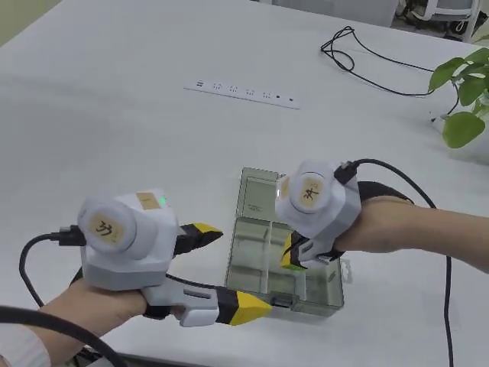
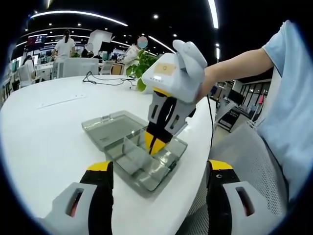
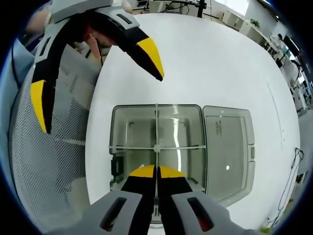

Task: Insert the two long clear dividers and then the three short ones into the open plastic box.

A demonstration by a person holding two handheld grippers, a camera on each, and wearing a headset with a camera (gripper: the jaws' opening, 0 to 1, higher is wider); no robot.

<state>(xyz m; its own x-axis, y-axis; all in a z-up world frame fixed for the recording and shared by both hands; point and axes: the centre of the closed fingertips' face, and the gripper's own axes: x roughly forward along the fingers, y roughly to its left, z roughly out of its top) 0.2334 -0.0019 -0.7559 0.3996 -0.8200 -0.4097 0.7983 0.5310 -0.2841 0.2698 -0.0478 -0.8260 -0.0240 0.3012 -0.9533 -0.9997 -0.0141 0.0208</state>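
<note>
Now right gripper (image 3: 157,169) clamps divider (image 3: 156,127), long axis parallel box (image 3: 113,147) hinge; left gripper (image 2: 159,169) apart.

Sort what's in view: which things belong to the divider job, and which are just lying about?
Job: box; divider pinched by the right gripper; second divider crossing it; left gripper, open.
Lying about: power strip; black cable; plant.

White table (image 1: 114,46), ceiling light strips (image 2: 73,12), plant (image 1: 463,128)
</note>
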